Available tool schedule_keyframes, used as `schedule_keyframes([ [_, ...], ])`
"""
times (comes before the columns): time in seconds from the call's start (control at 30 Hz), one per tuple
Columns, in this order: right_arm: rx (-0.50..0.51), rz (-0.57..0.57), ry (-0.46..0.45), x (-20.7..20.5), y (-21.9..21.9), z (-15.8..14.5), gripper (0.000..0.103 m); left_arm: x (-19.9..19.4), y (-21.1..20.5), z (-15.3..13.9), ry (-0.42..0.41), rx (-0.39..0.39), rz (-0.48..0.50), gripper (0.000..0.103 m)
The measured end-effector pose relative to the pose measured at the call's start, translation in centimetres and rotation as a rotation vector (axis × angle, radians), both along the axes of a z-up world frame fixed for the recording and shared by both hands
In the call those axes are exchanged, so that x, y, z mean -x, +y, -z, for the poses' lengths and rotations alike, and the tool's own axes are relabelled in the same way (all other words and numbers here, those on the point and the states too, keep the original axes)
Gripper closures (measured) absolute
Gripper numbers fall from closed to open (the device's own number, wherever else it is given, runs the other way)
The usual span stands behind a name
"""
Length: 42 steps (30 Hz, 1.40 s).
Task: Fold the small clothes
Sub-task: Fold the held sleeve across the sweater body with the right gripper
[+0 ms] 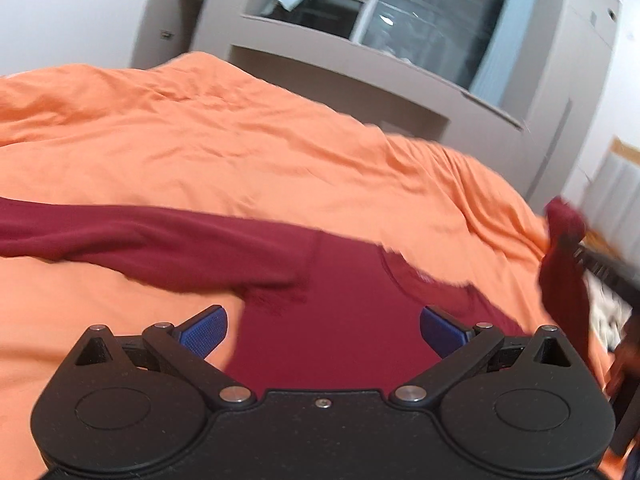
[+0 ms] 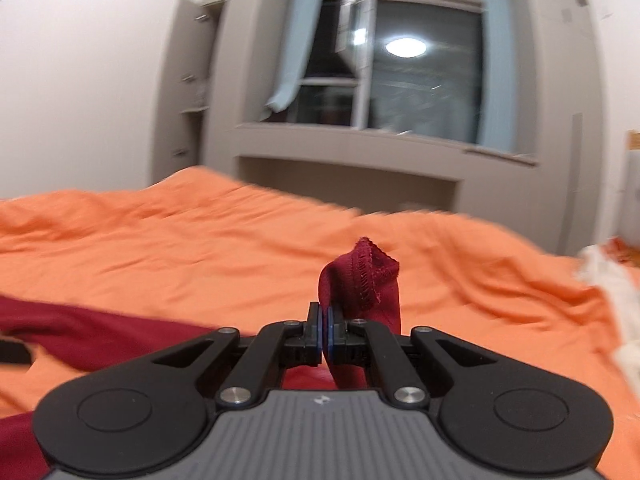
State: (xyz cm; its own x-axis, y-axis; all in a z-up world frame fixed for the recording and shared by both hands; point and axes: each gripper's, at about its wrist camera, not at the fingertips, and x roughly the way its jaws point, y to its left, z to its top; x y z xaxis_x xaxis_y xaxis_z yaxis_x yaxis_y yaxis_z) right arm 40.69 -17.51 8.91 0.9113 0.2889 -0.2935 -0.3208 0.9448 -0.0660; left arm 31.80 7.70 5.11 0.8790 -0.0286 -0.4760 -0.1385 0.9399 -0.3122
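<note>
A dark red long-sleeved shirt (image 1: pixel 340 312) lies on an orange bedsheet (image 1: pixel 240 152). One sleeve stretches out to the left. My left gripper (image 1: pixel 323 330) is open, its blue pads (image 1: pixel 202 334) wide apart just above the shirt's body. My right gripper (image 2: pixel 324 334) is shut on a hemmed end of the red shirt (image 2: pixel 362 280), which sticks up past the fingertips. In the left wrist view that lifted end (image 1: pixel 564 264) hangs at the far right with the right gripper partly visible behind it.
The orange sheet (image 2: pixel 200 248) covers the bed in both views. A grey wall unit with a window (image 1: pixel 400 20) stands beyond the bed. White cloth (image 2: pixel 616 288) lies at the bed's right edge.
</note>
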Motion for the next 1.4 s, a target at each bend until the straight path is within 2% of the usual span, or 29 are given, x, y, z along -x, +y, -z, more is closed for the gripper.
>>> schedule_keyframes([
  [0.3,0.173,-0.185,0.145,1.3,8.5,5.5,0.1,0.4,4.6,-1.1,-0.042,0.083,-0.153,0.001],
  [0.47,0.31,-0.257,0.176,3.6,11.7,8.1,0.099,0.5,6.0,-1.1,-0.041,0.112,-0.189,0.001],
  [0.57,0.337,-0.33,0.206,4.8,12.5,8.7,0.094,0.5,6.3,-0.9,-0.032,0.123,-0.195,0.001],
  [0.6,0.348,-0.346,0.21,5.4,12.6,8.9,0.082,0.4,6.3,-0.8,-0.027,0.124,-0.193,0.001],
  [0.63,0.359,-0.363,0.208,5.9,12.5,8.8,0.062,0.3,6.3,-0.6,-0.021,0.123,-0.189,0.001],
  [0.7,0.361,-0.396,0.195,7.1,12.0,8.3,0.039,-0.1,6.0,-0.4,-0.006,0.118,-0.175,0.001],
  [0.8,0.363,-0.416,0.183,8.5,9.8,6.8,0.027,-0.9,5.4,0.2,0.022,0.108,-0.135,0.001],
  [0.83,0.361,-0.41,0.178,9.1,8.7,6.3,0.018,-1.1,5.1,0.3,0.03,0.102,-0.118,0.001],
  [0.9,0.35,-0.383,0.161,10.2,6.2,5.4,0.009,-1.6,4.5,0.8,0.042,0.084,-0.089,0.001],
  [1.0,0.338,-0.302,0.145,11.9,1.7,4.6,0.001,-2.6,3.3,1.5,0.062,0.055,-0.02,0.001],
  [1.17,0.3,-0.081,0.146,13.3,-5.8,4.7,0.0,-4.0,1.2,2.1,0.055,0.017,0.102,0.001],
  [1.27,0.204,0.042,0.174,13.1,-9.5,5.1,0.0,-4.7,0.0,2.0,0.023,-0.004,0.158,0.001],
  [1.4,0.049,0.133,0.181,12.5,-13.1,6.4,0.0,-6.3,-1.5,2.4,0.054,0.006,0.227,0.001],
])
